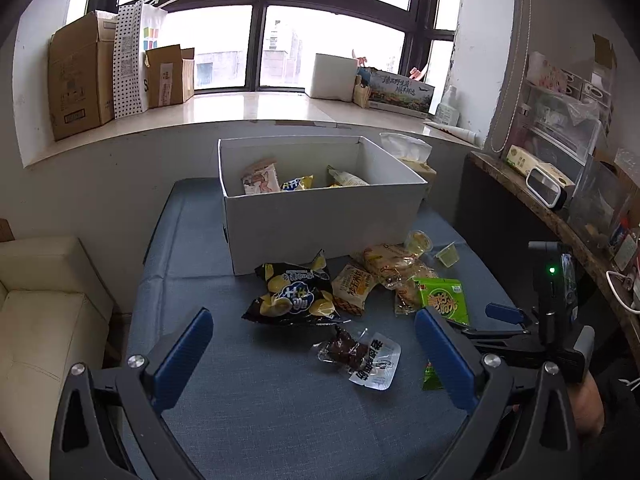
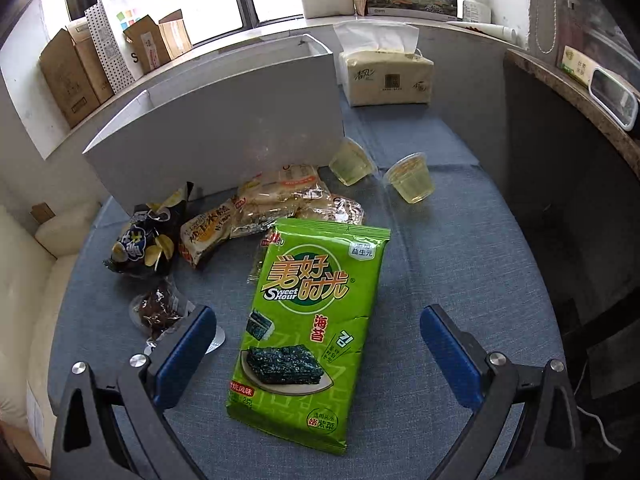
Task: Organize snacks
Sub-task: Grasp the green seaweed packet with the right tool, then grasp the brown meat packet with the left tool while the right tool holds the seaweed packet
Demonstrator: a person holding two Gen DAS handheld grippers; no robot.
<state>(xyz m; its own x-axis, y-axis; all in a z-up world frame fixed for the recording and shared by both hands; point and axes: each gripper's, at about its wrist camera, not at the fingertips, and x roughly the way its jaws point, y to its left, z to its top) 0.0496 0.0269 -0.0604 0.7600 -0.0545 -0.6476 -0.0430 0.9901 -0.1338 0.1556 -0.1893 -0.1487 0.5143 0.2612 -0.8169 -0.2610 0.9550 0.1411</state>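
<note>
A white box [image 1: 320,216] with a few snack packets inside stands at the back of the blue table [image 1: 240,400]. In front of it lie a black chip bag [image 1: 292,296], a clear dark-snack packet [image 1: 360,354], bread packets [image 1: 384,272] and a green seaweed packet [image 1: 442,300]. My left gripper [image 1: 316,344] is open above the table, nearest the dark-snack packet. My right gripper [image 2: 318,340] is open, its fingers on either side of the green seaweed packet [image 2: 312,320], not touching it. The right gripper also shows in the left wrist view [image 1: 504,314].
Two jelly cups [image 2: 410,178] sit right of the box [image 2: 224,128], a tissue pack [image 2: 386,76] behind them. A cream sofa [image 1: 44,320] is at the left, a cluttered shelf [image 1: 560,200] at the right, cardboard boxes [image 1: 80,76] on the windowsill.
</note>
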